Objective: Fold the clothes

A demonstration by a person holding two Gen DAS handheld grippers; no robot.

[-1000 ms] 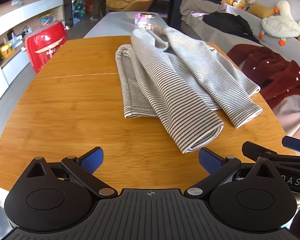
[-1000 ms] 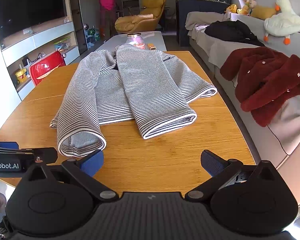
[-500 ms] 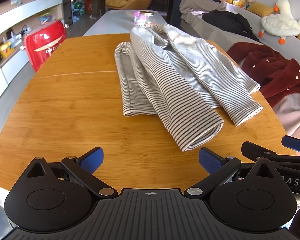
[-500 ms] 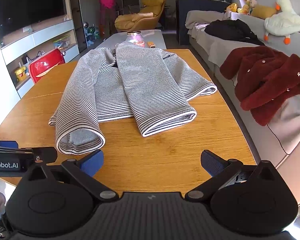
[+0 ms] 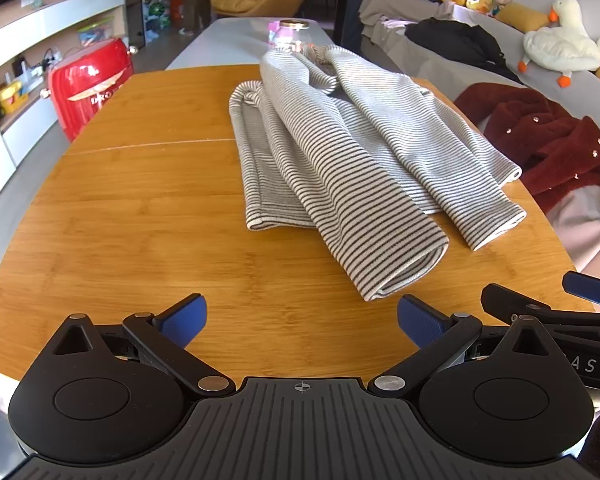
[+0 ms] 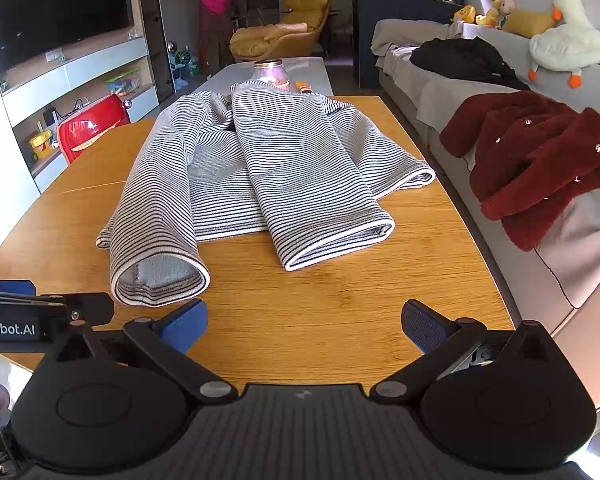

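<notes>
A grey-and-white striped sweater [image 5: 352, 152] [image 6: 268, 168] lies on the wooden table [image 5: 132, 208] [image 6: 340, 312], both sleeves folded in over the body with their cuffs pointing toward me. My left gripper [image 5: 302, 316] is open above the table's near edge, its right fingertip close to the left sleeve's cuff [image 5: 400, 272]. My right gripper [image 6: 304, 320] is open too, nothing between its fingers, and it sits a short way back from the right sleeve's cuff [image 6: 340, 240]. The left gripper's body [image 6: 28, 316] shows at the left edge of the right wrist view.
A sofa along the right holds a dark red fleece coat [image 6: 540, 160], a black garment [image 6: 460, 60] and a white goose toy [image 6: 568, 44]. A glass jar [image 6: 271, 72] stands behind the sweater's collar. A red case [image 5: 88, 84] sits left of the table. A person [image 6: 214, 20] stands far back.
Both grippers have crept slightly forward toward the sleeve cuffs. They stay open, and the sweater has not moved.
</notes>
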